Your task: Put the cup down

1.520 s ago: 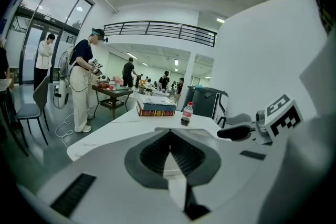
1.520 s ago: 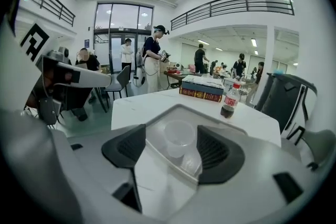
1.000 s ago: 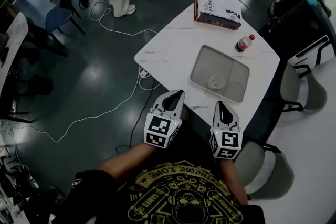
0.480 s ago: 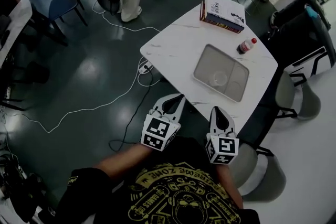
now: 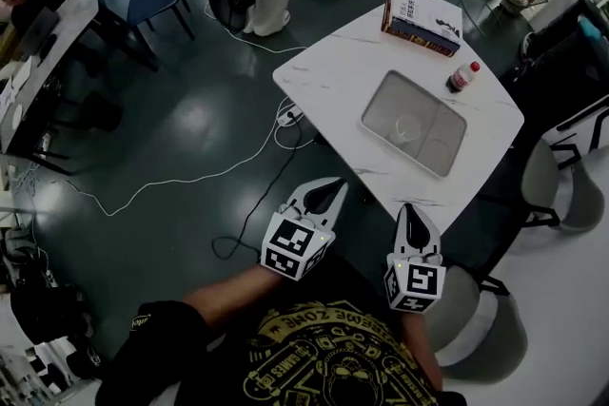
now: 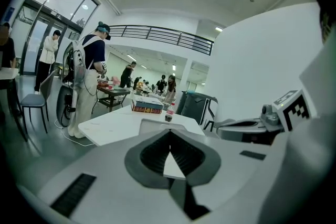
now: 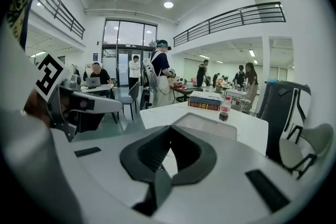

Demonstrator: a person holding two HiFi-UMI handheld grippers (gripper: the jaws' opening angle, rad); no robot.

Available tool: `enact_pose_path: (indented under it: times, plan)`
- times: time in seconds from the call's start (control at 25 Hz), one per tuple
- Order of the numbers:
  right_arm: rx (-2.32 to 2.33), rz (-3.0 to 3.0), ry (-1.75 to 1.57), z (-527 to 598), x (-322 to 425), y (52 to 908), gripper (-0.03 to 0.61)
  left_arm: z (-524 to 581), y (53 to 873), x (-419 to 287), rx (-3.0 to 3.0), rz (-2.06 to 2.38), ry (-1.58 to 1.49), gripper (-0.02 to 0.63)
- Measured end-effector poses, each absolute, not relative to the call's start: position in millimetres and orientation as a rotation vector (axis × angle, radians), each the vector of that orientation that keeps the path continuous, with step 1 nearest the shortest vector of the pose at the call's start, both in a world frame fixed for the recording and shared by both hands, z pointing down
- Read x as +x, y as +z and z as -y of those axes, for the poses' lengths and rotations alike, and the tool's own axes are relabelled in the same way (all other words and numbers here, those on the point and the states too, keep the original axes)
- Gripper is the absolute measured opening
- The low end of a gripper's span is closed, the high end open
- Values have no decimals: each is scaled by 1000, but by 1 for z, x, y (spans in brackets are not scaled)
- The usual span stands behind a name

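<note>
A clear cup [image 5: 408, 125] stands upright in the grey tray [image 5: 439, 150] on the white marble table [image 5: 333, 71]. Both grippers hover off the table's near edge, well short of the tray. My left gripper [image 5: 332, 189] is shut and holds nothing. To its right, my right gripper [image 5: 410, 210] points toward the table corner, also shut and empty. In the left gripper view the closed tips [image 6: 169, 132] aim at the tray [image 6: 157, 124]. In the right gripper view the closed tips [image 7: 170, 127] aim at the tray [image 7: 203, 124]. The cup cannot be made out in either gripper view.
A boxed book [image 5: 423, 17] lies at the table's far corner, and a red-capped bottle [image 5: 462, 76] stands beside the tray. Grey chairs [image 5: 542, 178] sit to the right, one [image 5: 468, 304] close to my right gripper. A white cable [image 5: 190, 176] runs over the floor. People stand beyond the table.
The table has slid up and to the right in the head view and looks farther off. Both grippers stay shut and side by side; the cup stays in the tray.
</note>
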State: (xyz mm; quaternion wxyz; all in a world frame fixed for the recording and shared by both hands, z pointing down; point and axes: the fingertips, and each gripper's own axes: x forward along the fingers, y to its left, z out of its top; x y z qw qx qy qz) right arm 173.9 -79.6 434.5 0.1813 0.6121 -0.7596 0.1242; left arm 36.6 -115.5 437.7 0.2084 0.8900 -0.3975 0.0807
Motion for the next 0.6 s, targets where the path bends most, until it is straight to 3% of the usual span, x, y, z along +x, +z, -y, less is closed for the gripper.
enact_pose_path:
  times: [0.6]
  plan:
    - [1528,2410,366,10,159,429,6,8,425,23,2398,1352,305,11]
